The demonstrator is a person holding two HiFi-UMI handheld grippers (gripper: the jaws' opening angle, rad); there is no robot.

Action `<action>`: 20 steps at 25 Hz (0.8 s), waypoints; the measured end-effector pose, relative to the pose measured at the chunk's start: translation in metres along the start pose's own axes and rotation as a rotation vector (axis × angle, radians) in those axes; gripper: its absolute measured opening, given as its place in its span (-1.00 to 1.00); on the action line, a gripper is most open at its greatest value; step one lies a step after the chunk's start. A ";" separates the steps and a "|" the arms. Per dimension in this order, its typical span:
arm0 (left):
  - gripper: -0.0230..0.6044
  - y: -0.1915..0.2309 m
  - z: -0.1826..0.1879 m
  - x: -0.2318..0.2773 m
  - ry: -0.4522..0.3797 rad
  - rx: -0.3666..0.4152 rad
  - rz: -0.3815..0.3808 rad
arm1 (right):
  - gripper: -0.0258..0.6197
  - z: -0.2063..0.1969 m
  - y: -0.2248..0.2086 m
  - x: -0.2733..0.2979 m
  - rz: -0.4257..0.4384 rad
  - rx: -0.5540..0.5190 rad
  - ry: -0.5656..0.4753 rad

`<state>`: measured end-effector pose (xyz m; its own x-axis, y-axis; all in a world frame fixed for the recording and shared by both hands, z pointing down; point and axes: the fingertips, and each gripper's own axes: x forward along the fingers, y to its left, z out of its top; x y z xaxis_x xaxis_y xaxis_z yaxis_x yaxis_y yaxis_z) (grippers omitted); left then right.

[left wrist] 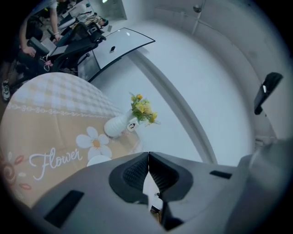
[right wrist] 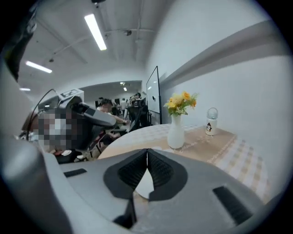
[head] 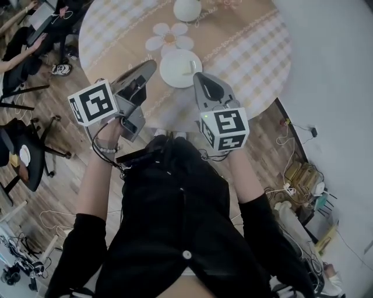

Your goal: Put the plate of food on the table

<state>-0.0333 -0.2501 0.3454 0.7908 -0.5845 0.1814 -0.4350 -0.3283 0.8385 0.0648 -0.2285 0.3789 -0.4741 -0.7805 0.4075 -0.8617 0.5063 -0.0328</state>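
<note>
far left: black office chairs [head: 26, 154] on the wood floor [head: 52, 110], well off from the table
left gripper [head: 149, 65]: held up over the near edge of the table, tips pointing toward the plate; in its own view the jaws are pinched together at the tips and there's nothing in them
table [head: 256, 64]: round, checked cloth with a tan runner [head: 233, 35] down the middle; a white daisy print [head: 169, 36] on the runner just behind the plate
plate [head: 179, 68]: white, sitting flat on the table near its front edge, between the two gripper tips but not touching either; a small pale bit sits on it toward the right side, too small to say what it is
vase [head: 186, 9]: white, upright, farther back on the runner; yellow flowers [left wrist: 143, 109] in it
right gripper [head: 197, 76]: just right of the plate, tip close to its rim; jaws closed tip to tip, gripping nothing
far right: grey wall [head: 332, 70], and cables [head: 291, 137] on the floor beside it
</note>
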 end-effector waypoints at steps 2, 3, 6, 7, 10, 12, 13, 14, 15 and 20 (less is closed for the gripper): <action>-0.92 -0.015 0.000 -0.015 -0.015 0.055 -0.016 | -0.92 0.014 0.009 -0.014 0.003 0.038 -0.059; -0.92 -0.020 -0.002 -0.019 -0.020 0.086 -0.017 | -0.92 0.018 0.010 -0.020 -0.001 0.048 -0.086; -0.92 -0.039 0.002 -0.024 -0.045 0.208 -0.007 | -0.92 0.032 0.005 -0.036 -0.034 0.069 -0.154; -0.92 -0.047 0.006 -0.026 -0.056 0.266 -0.002 | -0.92 0.039 0.002 -0.042 -0.050 0.073 -0.173; -0.92 -0.075 0.011 -0.030 -0.075 0.419 -0.003 | -0.92 0.060 0.000 -0.059 -0.082 0.075 -0.225; -0.92 -0.090 0.010 -0.032 -0.083 0.488 -0.003 | -0.92 0.073 0.001 -0.070 -0.084 0.077 -0.258; -0.92 -0.097 0.010 -0.033 -0.091 0.516 -0.001 | -0.92 0.079 0.001 -0.075 -0.083 0.078 -0.272; -0.92 -0.104 0.011 -0.034 -0.100 0.544 0.001 | -0.92 0.085 0.002 -0.079 -0.082 0.078 -0.285; -0.92 -0.109 0.011 -0.035 -0.109 0.571 0.005 | -0.92 0.090 0.003 -0.084 -0.083 0.075 -0.297; -0.92 -0.131 0.018 -0.040 -0.133 0.680 0.026 | -0.92 0.114 0.004 -0.099 -0.102 0.046 -0.357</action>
<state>-0.0158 -0.1969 0.2196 0.7359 -0.6703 0.0956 -0.6606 -0.6798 0.3185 0.0873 -0.1909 0.2342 -0.4116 -0.9089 0.0670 -0.9111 0.4087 -0.0526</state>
